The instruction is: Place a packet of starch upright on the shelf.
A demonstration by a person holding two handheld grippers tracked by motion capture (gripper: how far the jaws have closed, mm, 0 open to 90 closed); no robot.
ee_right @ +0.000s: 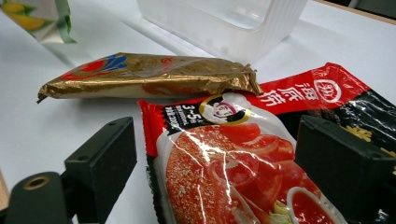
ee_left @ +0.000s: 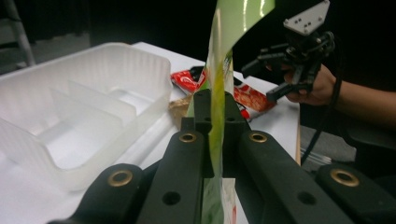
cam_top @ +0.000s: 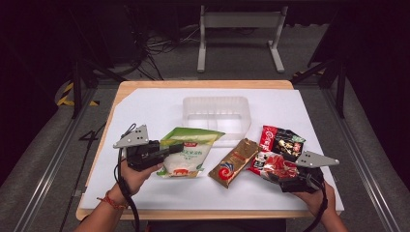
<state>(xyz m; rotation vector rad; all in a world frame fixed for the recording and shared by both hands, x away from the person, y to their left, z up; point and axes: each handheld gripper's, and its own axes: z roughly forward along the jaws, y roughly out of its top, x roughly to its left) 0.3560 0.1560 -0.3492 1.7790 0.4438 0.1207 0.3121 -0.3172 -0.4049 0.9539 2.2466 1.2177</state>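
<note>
Clear divided tray (cam_top: 216,114) bare inside, left gripper (cam_top: 170,148) fingers clamped on green pouch (cam_top: 188,153), right gripper (ee_right: 224,163) fingers apart astride red packet (ee_right: 224,177)

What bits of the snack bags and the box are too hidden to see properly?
- Green bag: in the left tongs' view it is edge-on and cut off at the top, so its front cannot be seen.
- Red tomato packet: in the right tongs' view the bottom edge cuts it off.
- Black-and-red packet: partly under the tomato packet in the high view.
- Clear box: its dividers are faint in the high view.
</note>
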